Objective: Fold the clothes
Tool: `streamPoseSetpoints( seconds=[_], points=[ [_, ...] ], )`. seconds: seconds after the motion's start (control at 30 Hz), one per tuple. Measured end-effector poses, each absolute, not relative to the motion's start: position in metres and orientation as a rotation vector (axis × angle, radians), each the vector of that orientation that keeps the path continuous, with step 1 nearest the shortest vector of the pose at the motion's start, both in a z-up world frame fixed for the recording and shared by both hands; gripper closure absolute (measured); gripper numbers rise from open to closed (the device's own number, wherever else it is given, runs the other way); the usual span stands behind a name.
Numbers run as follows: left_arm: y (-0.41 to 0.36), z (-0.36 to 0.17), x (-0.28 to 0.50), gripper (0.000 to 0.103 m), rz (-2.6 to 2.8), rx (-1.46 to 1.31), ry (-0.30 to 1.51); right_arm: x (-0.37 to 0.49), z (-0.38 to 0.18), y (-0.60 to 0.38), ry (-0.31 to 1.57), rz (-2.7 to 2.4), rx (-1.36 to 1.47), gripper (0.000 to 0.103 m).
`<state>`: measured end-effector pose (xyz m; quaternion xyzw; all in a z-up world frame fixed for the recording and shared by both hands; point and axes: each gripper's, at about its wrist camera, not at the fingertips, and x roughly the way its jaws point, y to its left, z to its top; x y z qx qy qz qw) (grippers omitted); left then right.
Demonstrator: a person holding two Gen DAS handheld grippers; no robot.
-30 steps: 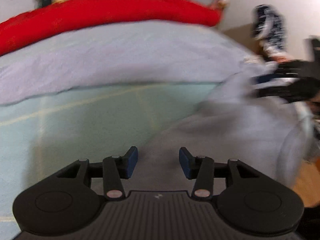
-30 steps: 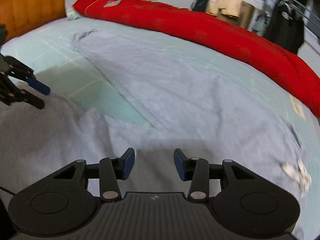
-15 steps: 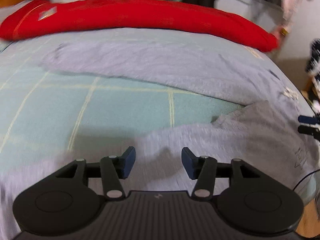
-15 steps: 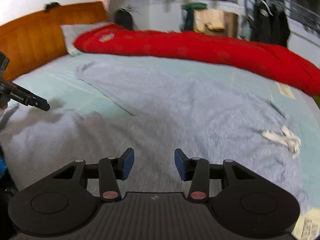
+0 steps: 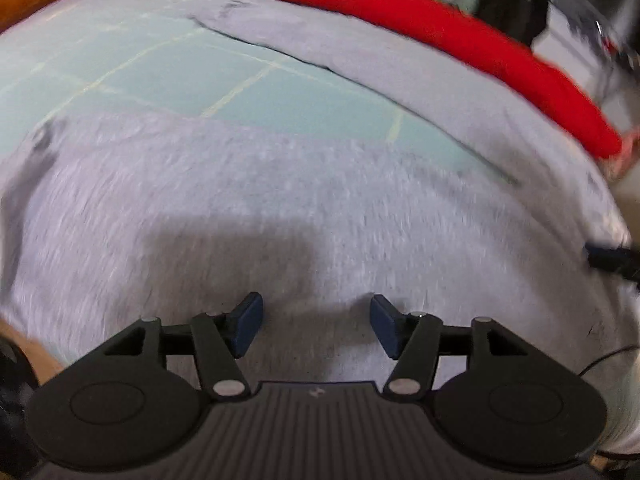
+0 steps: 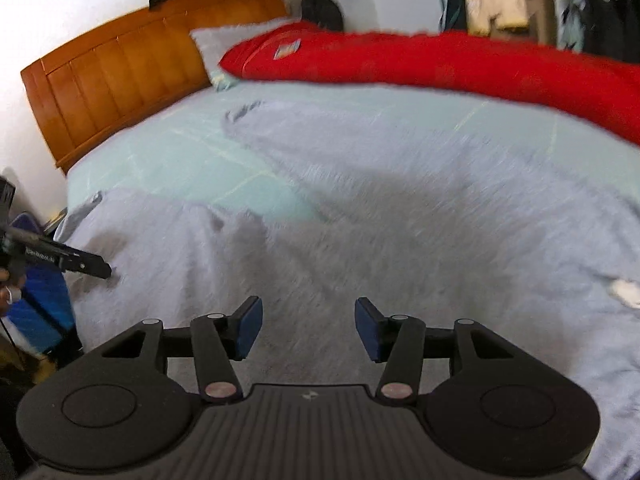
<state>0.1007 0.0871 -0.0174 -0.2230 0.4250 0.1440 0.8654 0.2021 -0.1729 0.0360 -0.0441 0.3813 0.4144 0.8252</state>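
Observation:
A large grey garment (image 5: pixel 280 200) lies spread over the pale green bed sheet (image 5: pixel 240 80), its near part along the bed's front edge and a long part stretching to the far side. It also fills the right wrist view (image 6: pixel 400 208), with a white drawstring (image 6: pixel 624 290) at the right. My left gripper (image 5: pixel 316 326) is open and empty just above the grey cloth. My right gripper (image 6: pixel 309 326) is open and empty above the cloth too. The right gripper's tip shows at the right edge of the left wrist view (image 5: pixel 612 258); the left gripper shows at the left of the right wrist view (image 6: pixel 76 262).
A red duvet (image 6: pixel 460 64) lies along the far side of the bed. A wooden headboard (image 6: pixel 120 80) and a grey pillow (image 6: pixel 224 44) stand at the head end. Clutter and hanging clothes (image 6: pixel 600 4) fill the room behind. A blue object (image 6: pixel 44 304) sits beside the bed.
Both views have swung left along the bed. The left gripper has moved over the near part of the grey garment. Both grippers have stayed open and empty.

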Motion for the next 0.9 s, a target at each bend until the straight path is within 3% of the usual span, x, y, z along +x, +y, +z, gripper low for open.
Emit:
streamPoseSetpoints(
  seconds=[0.17,0.4,0.67,0.8,0.9],
  points=[
    [0.095,-0.016,0.087,0.039,0.394,-0.482,0.897,0.226,0.016,-0.159,0.928,0.843,-0.052,0.044],
    [0.098,-0.019,0.062,0.036,0.425,-0.579,0.788,0.245,0.011,-0.139,1.023,0.834,0.001,0.029],
    [0.13,-0.012,0.023,0.037,0.443,-0.761,0.589,0.239,0.012,-0.133,1.012,0.791,-0.001,0.026],
    [0.133,-0.037,0.031,0.04,0.426,-0.786,0.685,0.23,0.016,-0.131,0.992,0.747,0.001,0.026],
    [0.137,-0.031,0.02,0.038,0.352,-0.796,0.647,0.22,0.021,-0.135,0.968,0.711,0.022,0.026]
  ],
)
